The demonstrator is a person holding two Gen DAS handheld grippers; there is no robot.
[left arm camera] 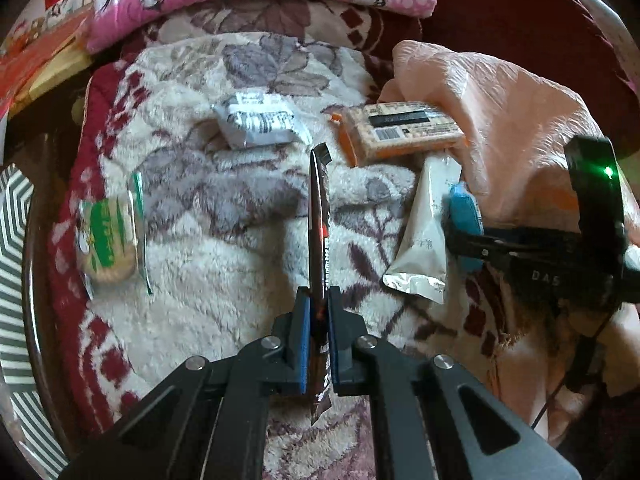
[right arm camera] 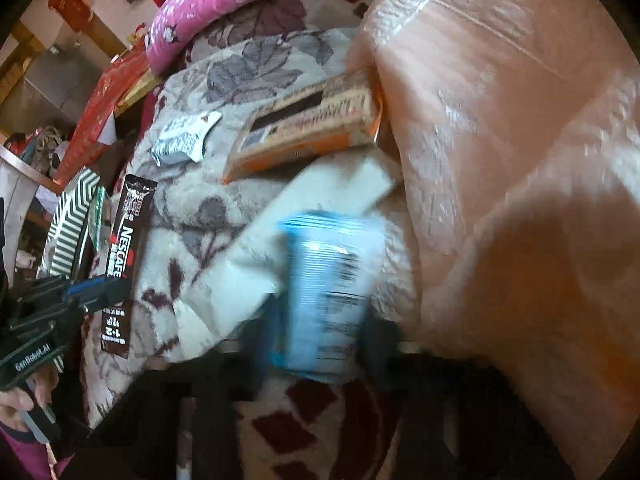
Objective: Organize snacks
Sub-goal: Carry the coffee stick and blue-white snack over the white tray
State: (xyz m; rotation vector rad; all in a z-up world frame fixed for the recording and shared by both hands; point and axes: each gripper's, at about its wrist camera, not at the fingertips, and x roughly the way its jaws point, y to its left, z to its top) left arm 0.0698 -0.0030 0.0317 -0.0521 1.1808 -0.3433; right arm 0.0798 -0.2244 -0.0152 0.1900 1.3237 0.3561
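My left gripper (left arm camera: 318, 300) is clamped on the Nescafé coffee stick (left arm camera: 319, 216), pads pressing its lower third. The sachet stands edge-on between the fingers, long axis running straight out ahead along them, free end pointing toward the far packets. Clear of the fleece blanket (left arm camera: 200, 280) as far as I can judge.

My right gripper (right arm camera: 320, 344) has a pale blue packet (right arm camera: 326, 280) between its fingers. That view is motion-blurred, so whether the pads actually press on it I cannot tell. Jaws look narrow around it. From the left wrist view, one blue pad of the right gripper sits just beside the white foil pouch (left arm camera: 424, 224), which lies to the right of my left gripper with its long axis angled away.

What remains loose on the blanket, relative to the left gripper:
- green-striped biscuit pack (left arm camera: 110, 236), well to the left, near the blanket's edge.
- white and grey sachet (left arm camera: 260, 122), ahead and slightly left.
- orange cracker box (left arm camera: 404, 130), ahead and right, butted against the peach quilt (left arm camera: 520, 120).

Key relation: the striped box (left arm camera: 16, 240) lies at the far left, on the left gripper's side. If that is where the snacks go, the left hand is nearer and the stick would travel leftward.
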